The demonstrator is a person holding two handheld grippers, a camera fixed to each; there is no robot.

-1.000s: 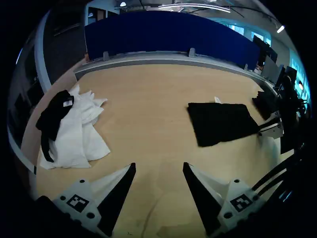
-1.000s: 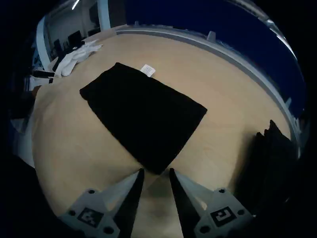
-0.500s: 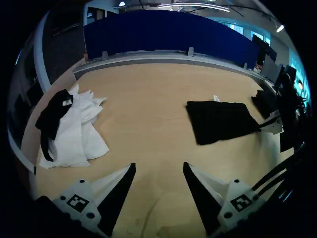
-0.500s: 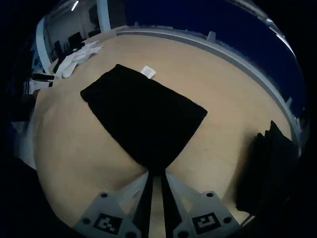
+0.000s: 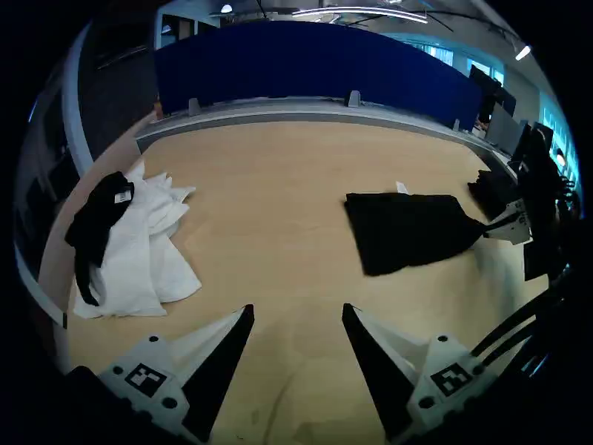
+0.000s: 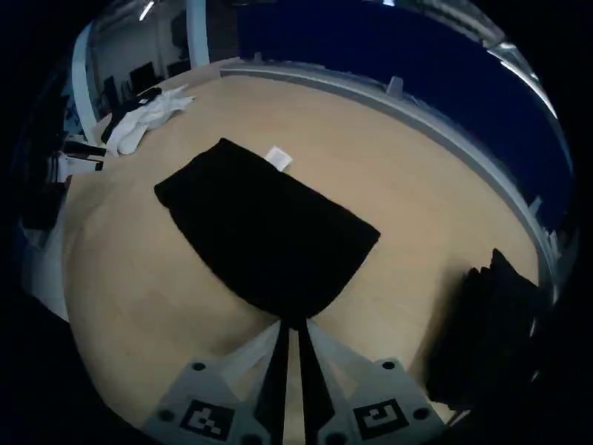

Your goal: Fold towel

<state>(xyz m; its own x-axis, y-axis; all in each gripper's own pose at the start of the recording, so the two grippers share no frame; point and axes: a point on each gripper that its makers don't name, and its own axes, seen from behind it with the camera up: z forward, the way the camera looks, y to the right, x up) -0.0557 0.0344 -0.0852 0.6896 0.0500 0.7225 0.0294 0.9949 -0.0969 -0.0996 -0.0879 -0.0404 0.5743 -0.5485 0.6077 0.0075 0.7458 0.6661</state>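
A black towel (image 6: 267, 233) lies folded flat on the wooden table (image 6: 415, 200), a white label (image 6: 279, 156) at its far edge. My right gripper (image 6: 292, 326) is shut on the towel's near corner, which is lifted a little off the table. In the left gripper view the same towel (image 5: 404, 228) lies at the right, its right corner pulled to a point by the right gripper (image 5: 495, 222). My left gripper (image 5: 296, 315) hangs open over bare table, well to the left of the towel, with nothing between its fingers.
A heap of white cloths (image 5: 152, 245) with a black garment (image 5: 96, 215) on top lies at the table's left side. A stack of dark folded cloth (image 6: 489, 326) sits to the right of the towel. A blue partition (image 5: 311, 63) bounds the far edge.
My right gripper went from open to shut on the towel's near corner and has raised it slightly. The left gripper has hardly moved.
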